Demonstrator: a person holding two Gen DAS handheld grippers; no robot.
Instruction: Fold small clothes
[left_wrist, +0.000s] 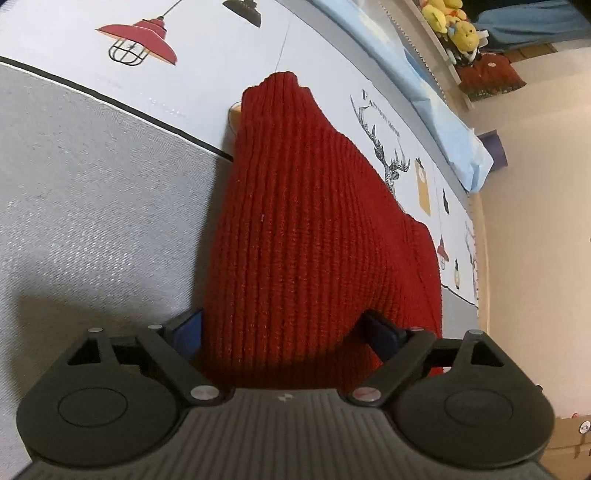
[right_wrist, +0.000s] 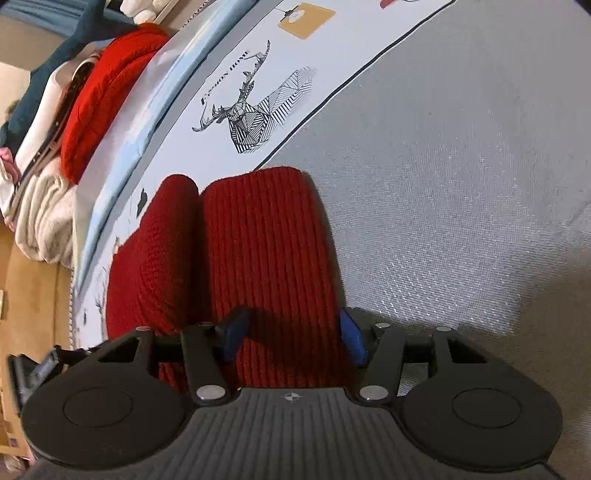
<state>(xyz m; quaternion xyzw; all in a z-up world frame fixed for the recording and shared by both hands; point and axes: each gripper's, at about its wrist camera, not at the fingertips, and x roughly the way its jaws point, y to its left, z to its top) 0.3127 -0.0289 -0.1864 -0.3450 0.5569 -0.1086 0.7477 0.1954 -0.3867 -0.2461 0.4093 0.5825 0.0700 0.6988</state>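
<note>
The left gripper stands wide open over the red knit garment at lower centre; the right gripper gapes, pads clear of it.

Each wrist camera sat just behind its own fingers and looked steeply down, close over the red knit garment on the printed cloth. Both views shared that garment, the cloth's deer print and the grey area.
</note>
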